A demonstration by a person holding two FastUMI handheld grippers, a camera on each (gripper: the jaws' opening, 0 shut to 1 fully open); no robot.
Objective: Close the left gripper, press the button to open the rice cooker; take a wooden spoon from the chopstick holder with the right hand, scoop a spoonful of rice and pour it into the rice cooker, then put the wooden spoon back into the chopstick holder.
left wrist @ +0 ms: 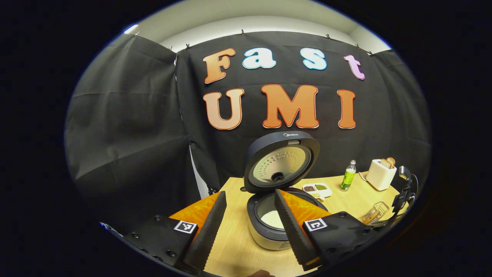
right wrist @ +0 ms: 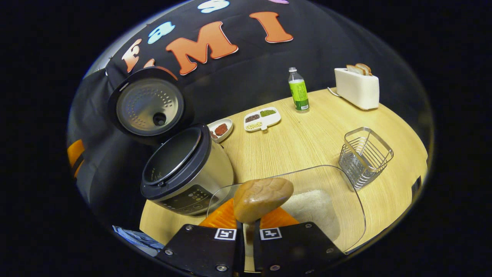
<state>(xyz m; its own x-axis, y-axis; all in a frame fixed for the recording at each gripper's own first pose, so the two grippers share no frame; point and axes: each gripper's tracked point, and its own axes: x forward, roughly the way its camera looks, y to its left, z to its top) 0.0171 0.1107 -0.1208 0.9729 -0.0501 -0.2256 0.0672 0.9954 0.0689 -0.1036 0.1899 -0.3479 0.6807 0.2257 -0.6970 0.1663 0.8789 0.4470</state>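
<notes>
Both hand-held grippers differ: left point(left wrist: 250, 227) gapes empty, right point(right wrist: 248, 231) clamps wooden spoon point(right wrist: 262, 198).

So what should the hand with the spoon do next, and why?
Probably carry the wooden spoon over to the wire chopstick holder: its bowl looks empty, and white rice already seems to lie in the open rice cooker.

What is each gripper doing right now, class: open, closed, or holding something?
Left gripper: open, holding nothing, in front of the open rice cooker.
Right gripper: closed on the brown wooden spoon.
</notes>
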